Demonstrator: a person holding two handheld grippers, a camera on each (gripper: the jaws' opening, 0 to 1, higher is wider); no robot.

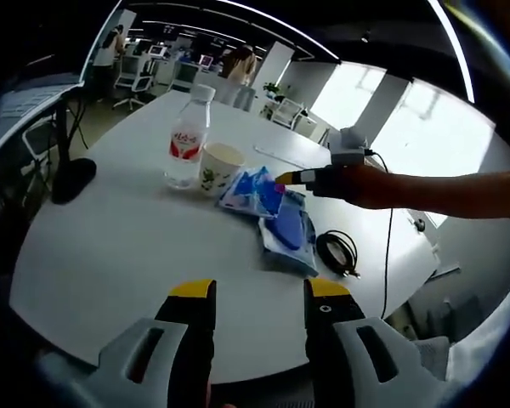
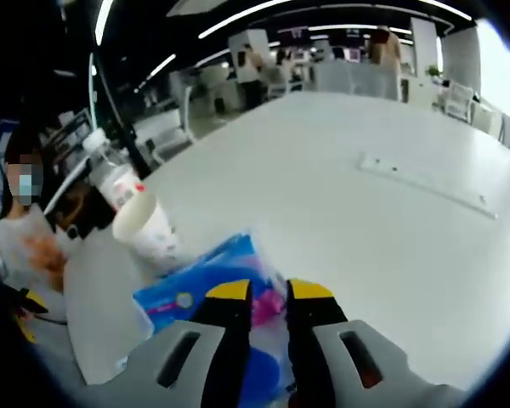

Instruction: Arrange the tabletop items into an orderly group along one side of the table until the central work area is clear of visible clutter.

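I count one water bottle point(image 1: 188, 136) and, just right of it, one paper cup point(image 1: 218, 167). Past the cup, farther from the bottle, I see two blue packets point(image 1: 253, 192) overlapping, then one coiled black cable point(image 1: 337, 252). One black mouse-like object point(image 1: 72, 178) lies left of the bottle.

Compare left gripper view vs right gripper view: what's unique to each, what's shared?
Left gripper view alone: a coiled black cable on the white table, the second blue pack, and the right gripper reaching in over the packs. Right gripper view alone: a long white strip lying across the table. Shared: water bottle, paper cup, blue tissue pack.
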